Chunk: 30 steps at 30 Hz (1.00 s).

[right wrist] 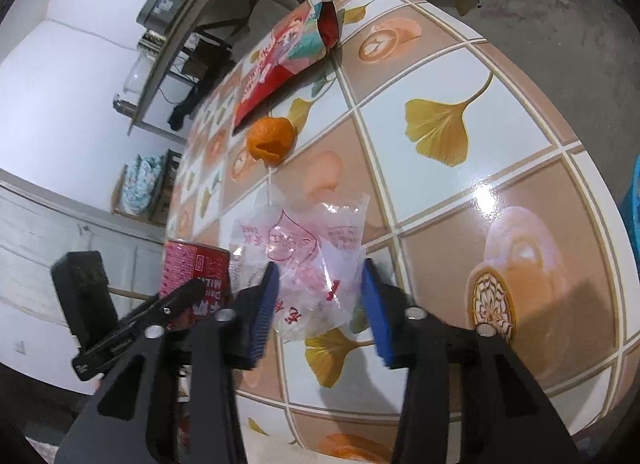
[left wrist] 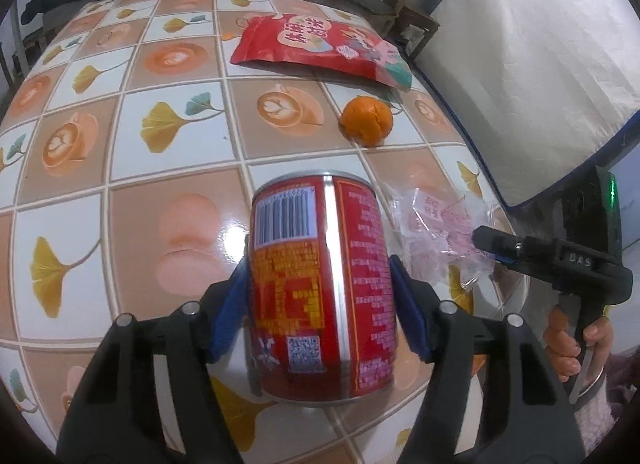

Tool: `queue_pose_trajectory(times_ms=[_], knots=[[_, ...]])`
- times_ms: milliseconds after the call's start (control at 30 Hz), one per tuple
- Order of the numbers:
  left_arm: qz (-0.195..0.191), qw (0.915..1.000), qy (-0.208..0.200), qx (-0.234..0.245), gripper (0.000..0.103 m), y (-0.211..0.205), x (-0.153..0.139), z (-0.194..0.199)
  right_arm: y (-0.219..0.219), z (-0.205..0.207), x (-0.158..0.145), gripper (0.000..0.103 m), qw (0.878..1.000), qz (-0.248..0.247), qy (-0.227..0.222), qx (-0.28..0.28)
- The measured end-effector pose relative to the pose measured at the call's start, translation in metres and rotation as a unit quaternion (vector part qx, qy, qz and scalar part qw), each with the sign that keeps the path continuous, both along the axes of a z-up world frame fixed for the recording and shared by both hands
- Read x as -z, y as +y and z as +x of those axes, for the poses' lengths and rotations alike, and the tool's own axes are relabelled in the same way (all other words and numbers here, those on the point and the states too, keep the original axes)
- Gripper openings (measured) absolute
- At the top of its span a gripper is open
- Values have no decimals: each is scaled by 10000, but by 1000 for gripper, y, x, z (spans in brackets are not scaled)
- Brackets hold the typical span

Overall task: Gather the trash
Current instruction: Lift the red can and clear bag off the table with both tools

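The left gripper (left wrist: pixel 320 292) clamped the can (left wrist: pixel 322 284); the right gripper (right wrist: pixel 318 300) straddled the wrapper (right wrist: pixel 304 260), pads not pressing; orange (left wrist: pixel 366 125) at one o'clock.

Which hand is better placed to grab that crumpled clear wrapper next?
The right. Its tongs already straddle the clear wrapper, pads either side. The left tongs are occupied, clamped on the red can.
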<state>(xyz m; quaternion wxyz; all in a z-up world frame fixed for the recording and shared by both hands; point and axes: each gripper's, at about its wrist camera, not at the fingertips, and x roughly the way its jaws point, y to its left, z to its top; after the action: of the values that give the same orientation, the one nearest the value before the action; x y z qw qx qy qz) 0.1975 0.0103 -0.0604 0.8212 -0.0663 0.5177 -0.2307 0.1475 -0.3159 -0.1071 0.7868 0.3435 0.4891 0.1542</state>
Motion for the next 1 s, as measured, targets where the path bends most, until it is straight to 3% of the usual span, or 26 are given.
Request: queue_pose_trajectory(times_ms=[400,1000], knots=[[-201,9996,25,-202,62,8,1,-2,-5,-10,-9,11,9998,39,-170,132],[-512,9976,-186,-421,62,20,-22,-2,-18,-24,-32,10,9973,365,-575,263]])
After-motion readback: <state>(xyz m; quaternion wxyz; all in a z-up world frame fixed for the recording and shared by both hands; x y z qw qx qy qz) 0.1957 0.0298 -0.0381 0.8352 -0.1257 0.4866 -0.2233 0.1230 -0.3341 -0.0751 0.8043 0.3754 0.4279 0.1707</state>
